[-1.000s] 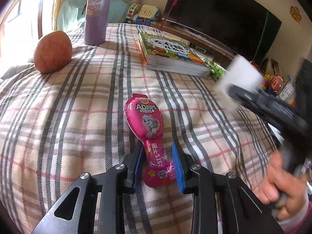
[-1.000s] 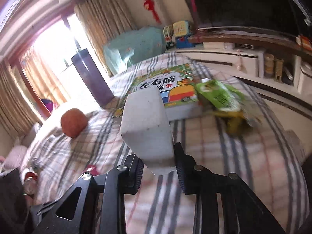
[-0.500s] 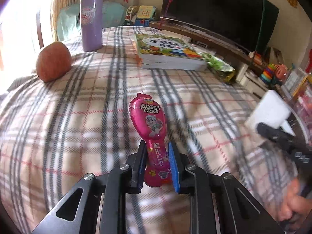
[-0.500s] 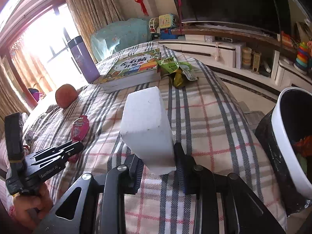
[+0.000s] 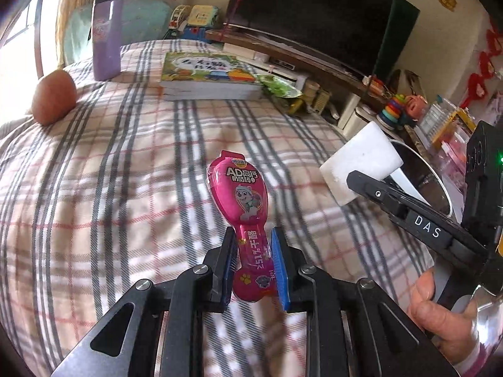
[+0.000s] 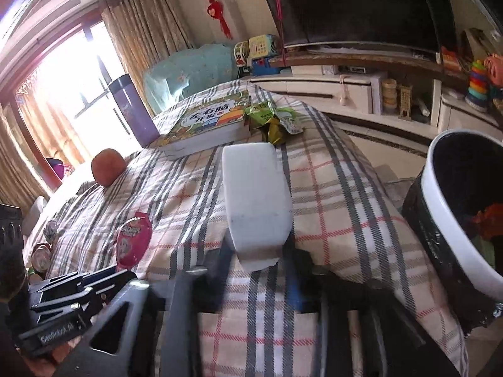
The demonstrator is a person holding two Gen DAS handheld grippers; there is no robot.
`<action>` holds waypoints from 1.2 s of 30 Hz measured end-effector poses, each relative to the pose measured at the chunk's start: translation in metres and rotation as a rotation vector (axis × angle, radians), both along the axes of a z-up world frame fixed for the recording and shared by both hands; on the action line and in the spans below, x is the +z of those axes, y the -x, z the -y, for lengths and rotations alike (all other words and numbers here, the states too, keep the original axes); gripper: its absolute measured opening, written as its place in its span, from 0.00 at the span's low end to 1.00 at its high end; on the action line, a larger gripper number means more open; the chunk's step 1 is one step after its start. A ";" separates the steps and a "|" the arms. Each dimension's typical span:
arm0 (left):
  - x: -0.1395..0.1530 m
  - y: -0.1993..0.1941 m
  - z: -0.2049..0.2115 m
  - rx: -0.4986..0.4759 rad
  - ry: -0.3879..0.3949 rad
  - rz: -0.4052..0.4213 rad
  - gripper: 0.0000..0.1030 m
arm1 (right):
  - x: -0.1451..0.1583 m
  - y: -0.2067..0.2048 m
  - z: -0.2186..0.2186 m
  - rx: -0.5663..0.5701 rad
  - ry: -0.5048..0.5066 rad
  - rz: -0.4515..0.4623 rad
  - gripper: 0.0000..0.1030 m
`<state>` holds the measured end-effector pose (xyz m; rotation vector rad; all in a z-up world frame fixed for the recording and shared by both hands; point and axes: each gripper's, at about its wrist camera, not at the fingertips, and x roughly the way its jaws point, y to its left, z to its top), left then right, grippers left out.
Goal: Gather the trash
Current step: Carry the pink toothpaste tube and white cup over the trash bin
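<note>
My left gripper is shut on the narrow end of a pink snack wrapper and holds it just above the plaid bedspread. The wrapper also shows in the right wrist view. My right gripper is shut on a white foam block, held above the bed near its right edge. The block also shows in the left wrist view. A white-rimmed trash bin with a black liner stands beside the bed to the right of the block. A crumpled green wrapper lies by the book.
A stack of picture books, a purple bottle and an orange-brown fruit sit on the far part of the bed. A TV and a low cabinet with toys stand beyond the bed.
The left gripper has lifted the pink wrapper slightly and turned right. The right gripper has carried the foam block right, closer to the bin, which now fills more of its view.
</note>
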<state>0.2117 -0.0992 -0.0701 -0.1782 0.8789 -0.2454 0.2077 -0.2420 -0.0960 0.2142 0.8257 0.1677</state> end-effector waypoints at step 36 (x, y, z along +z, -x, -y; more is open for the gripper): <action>0.028 0.000 0.118 -0.253 -0.049 0.055 0.20 | 0.056 0.097 0.100 -0.167 -0.068 0.111 0.26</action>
